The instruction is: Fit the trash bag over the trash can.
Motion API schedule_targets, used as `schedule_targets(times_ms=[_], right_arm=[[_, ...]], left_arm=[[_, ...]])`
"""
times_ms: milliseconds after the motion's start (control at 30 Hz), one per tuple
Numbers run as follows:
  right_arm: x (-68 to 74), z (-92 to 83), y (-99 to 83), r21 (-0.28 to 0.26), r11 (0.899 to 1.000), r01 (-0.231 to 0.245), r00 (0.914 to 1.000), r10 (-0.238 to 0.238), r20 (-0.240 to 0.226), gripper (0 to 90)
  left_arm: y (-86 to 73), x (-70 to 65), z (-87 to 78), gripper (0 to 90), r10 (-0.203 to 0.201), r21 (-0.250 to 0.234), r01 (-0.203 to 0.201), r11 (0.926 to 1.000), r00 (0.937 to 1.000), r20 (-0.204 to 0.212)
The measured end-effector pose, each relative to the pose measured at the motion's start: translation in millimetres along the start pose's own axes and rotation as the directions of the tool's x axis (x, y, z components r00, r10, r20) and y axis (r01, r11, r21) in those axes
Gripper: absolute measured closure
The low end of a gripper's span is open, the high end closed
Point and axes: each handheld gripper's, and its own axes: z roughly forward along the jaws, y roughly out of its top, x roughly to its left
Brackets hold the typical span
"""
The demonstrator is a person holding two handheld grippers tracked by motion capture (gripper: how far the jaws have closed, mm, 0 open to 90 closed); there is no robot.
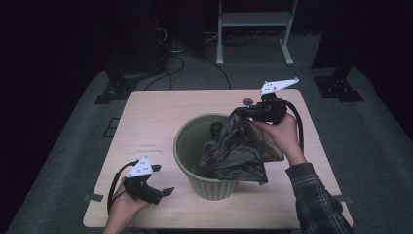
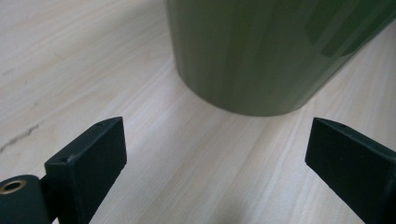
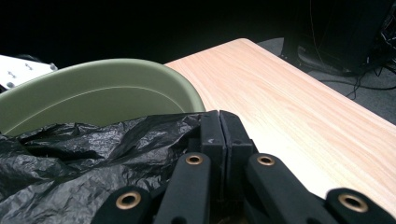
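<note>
With the right gripper [image 1: 253,113] pinching the black bag [image 1: 234,151] over the green bin [image 1: 207,187] mid-table and the left gripper [image 1: 155,187] wide, the bag could tear or tip the unsteadied bin.

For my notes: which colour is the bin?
The bin is olive green, clearest in the left gripper view.

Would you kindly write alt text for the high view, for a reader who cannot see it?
A person's right gripper pinches a crumpled black plastic bag that drapes into a green bin on a wooden table. The left gripper hangs open near the table's front left edge, apart from the bin.
</note>
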Motion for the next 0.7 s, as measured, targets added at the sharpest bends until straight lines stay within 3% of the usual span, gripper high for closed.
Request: schedule_targets(times_ms=[367, 433, 533, 600, 700], right_arm=[[-1.0, -2.1, 0.0, 0.006, 1.000, -0.001, 1.0000, 0.001, 0.002, 88.8], [-0.9, -1.9, 0.2, 0.010, 1.000, -0.001, 1.0000, 0.001, 0.002, 88.9], [-0.4, -1.7, 0.6, 0.011, 1.000, -0.002, 1.0000, 0.002, 0.000, 88.9], [-0.1, -1.3, 1.0, 0.014, 1.000, 0.000, 1.0000, 0.000, 0.000, 88.8], [-0.1, -1.0, 1.4, 0.017, 1.000, 0.002, 1.0000, -0.002, 0.002, 88.8]], left_arm=[[39.3, -11.0, -39.2, 14.2, 0.050, -0.043, -0.046, 0.9980, 0.9949, 0.087], [48.1, -12.5, -48.2, 21.3, 0.064, -0.056, -0.058, 0.9967, 0.9918, 0.111], [58.4, -12.6, -58.2, 23.8, 0.080, -0.078, -0.070, 0.9945, 0.9884, 0.129], [66.1, -11.9, -64.9, 34.4, 0.086, -0.103, -0.070, 0.9922, 0.9833, 0.161], [76.2, -12.7, -70.7, 39.0, 0.100, -0.143, -0.073, 0.9870, 0.9769, 0.189]])
